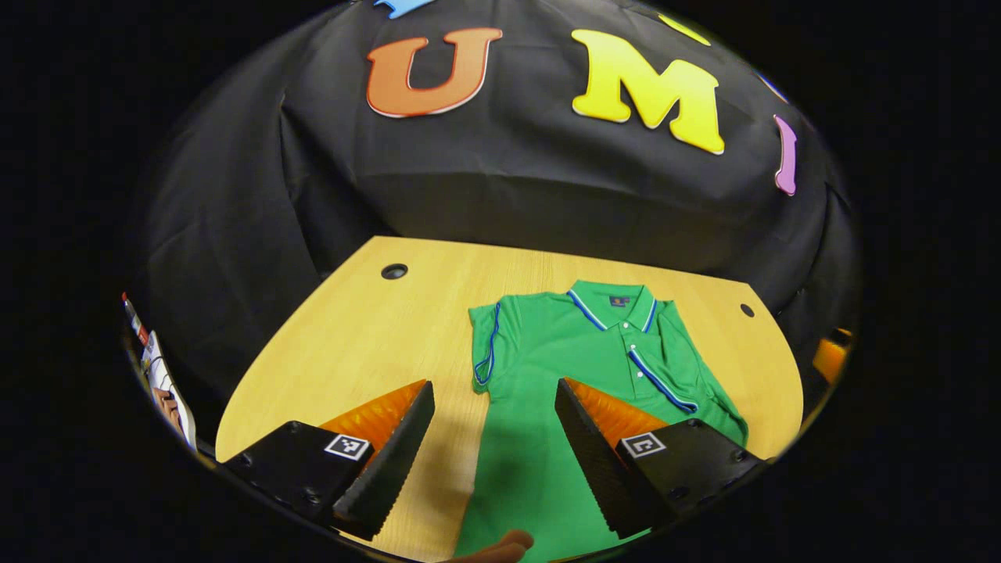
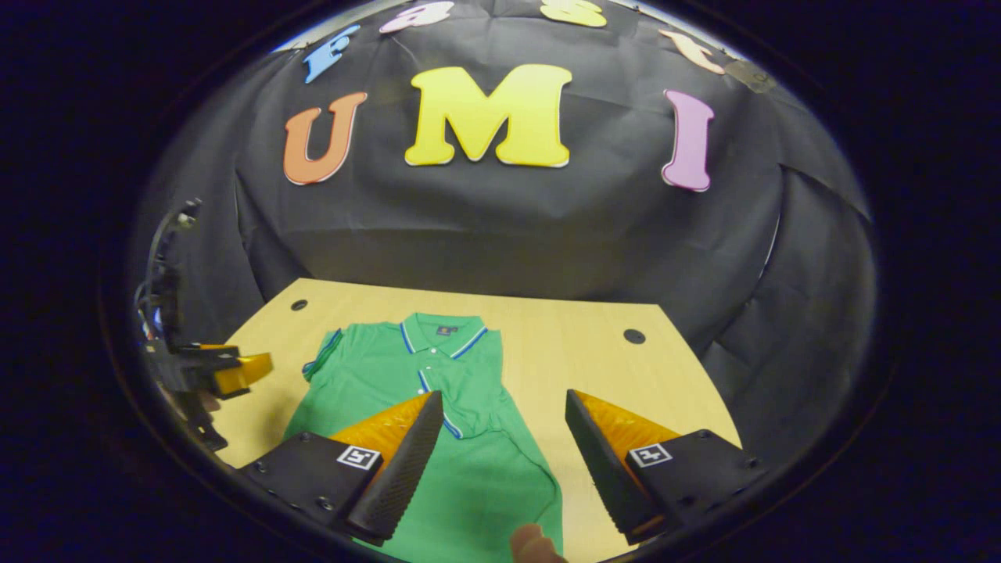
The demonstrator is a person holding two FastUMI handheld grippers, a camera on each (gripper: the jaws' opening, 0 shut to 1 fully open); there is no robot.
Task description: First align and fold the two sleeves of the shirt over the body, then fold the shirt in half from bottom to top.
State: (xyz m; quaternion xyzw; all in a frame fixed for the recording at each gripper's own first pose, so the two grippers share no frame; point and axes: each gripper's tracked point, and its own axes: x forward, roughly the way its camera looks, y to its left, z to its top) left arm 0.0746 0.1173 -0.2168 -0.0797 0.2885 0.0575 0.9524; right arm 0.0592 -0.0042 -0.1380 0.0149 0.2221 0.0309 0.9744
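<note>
A green polo shirt (image 1: 579, 367) is being shown lying flat on the pale wooden tabletop (image 1: 352, 344), collar (image 1: 614, 303) toward the booth's back wall and hem toward the near edge. In the left gripper view one sleeve (image 1: 486, 344), trimmed in blue, is seen folded in over the body, and the other side is likewise seen folded in, its edge running diagonally under the placket. In the right gripper view the shirt (image 2: 438, 391) is being seen left of the middle of the tabletop (image 2: 594, 367), with a broad band of bare wood lying open to its right and a narrower strip to its left. Bare wood is also being left open between the collar and the far edge, where two round cable holes (image 1: 394, 271) are set near the corners. The left tool (image 1: 494, 438) is being held with its fingers spread wide, above the shirt's lower body: one finger is over bare wood beside the shirt's side edge, the other over the cloth. The right tool (image 2: 504, 446) is also being held spread, one finger over the shirt's lower body and the other over bare wood, the shirt's side edge running between them. Nothing is being pinched by either tool. In the right gripper view the left tool (image 2: 227, 371) is also being seen at the far left, above the tabletop's edge. A fingertip (image 1: 500, 547) is showing at the bottom of each view.
</note>
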